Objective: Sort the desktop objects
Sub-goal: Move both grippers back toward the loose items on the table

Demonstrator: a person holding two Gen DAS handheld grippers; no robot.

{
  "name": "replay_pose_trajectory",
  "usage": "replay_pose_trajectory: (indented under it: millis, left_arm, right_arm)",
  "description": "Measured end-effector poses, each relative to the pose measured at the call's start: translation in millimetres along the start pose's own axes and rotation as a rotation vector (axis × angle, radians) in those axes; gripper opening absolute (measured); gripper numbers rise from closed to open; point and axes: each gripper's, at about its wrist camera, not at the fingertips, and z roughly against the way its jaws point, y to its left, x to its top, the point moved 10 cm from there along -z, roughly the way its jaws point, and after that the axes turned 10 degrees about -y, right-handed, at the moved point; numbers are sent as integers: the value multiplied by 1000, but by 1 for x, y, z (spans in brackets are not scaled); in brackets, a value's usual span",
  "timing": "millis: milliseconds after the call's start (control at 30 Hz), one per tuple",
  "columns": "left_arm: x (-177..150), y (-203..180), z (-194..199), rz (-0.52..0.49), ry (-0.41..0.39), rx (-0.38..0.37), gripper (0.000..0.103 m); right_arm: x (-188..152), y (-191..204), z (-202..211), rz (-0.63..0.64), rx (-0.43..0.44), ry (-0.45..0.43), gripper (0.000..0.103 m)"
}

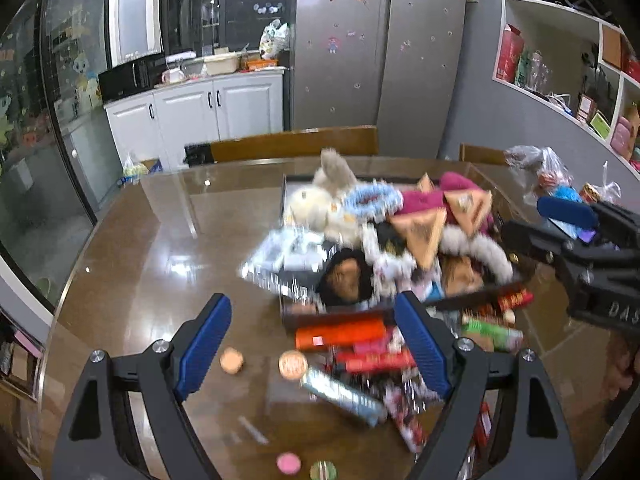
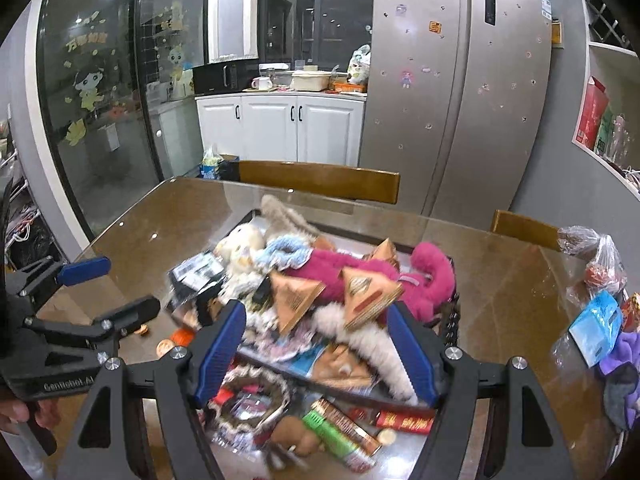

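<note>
A black tray (image 2: 451, 322) on the brown glass-topped table (image 1: 160, 216) is heaped with soft toys: a white plush rabbit (image 1: 316, 204), a pink plush (image 2: 424, 276), a blue fluffy ring (image 1: 372, 200) and triangular orange packets (image 2: 294, 296). In front of it lie an orange box (image 1: 340, 334), a green packet (image 2: 332, 436), red wrappers (image 2: 406, 422) and small round discs (image 1: 293, 364). My left gripper (image 1: 316, 344) hovers open over the near clutter, nothing between its fingers. My right gripper (image 2: 316, 354) hangs open above the tray's near edge, also empty. Both views are motion-blurred.
Two wooden chair backs (image 2: 320, 180) stand at the far table edge, with a silver fridge (image 2: 460, 80) behind. Plastic bags (image 2: 596, 264), a blue packet (image 2: 596, 326) and a purple cloth (image 2: 624, 364) lie at the table's right. Bare tabletop (image 1: 140, 260) spreads to the left.
</note>
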Motion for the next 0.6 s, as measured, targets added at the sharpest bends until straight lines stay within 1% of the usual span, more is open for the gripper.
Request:
replay_pose_trajectory:
  millis: [67, 167, 233, 333, 467, 600]
  left_arm:
    - [-16, 2, 4, 7, 22, -5, 85]
    - [-36, 9, 11, 19, 41, 18, 85]
    - [-45, 10, 16, 44, 43, 12, 85]
    - [-59, 11, 20, 73, 56, 6, 85]
    - [-74, 7, 21, 90, 74, 7, 85]
    - [-92, -6, 15, 96, 109, -15, 85]
  right_arm:
    - [-8, 5, 5, 11, -11, 6, 75]
    - [-23, 10, 14, -4, -19, 2, 75]
    - [-39, 12, 18, -40, -8, 17, 75]
    - [-64, 14, 21, -57, -23, 46, 75]
    - [-90, 11, 14, -99, -30, 87, 75]
    - [-109, 13, 4, -115, -34, 122, 75]
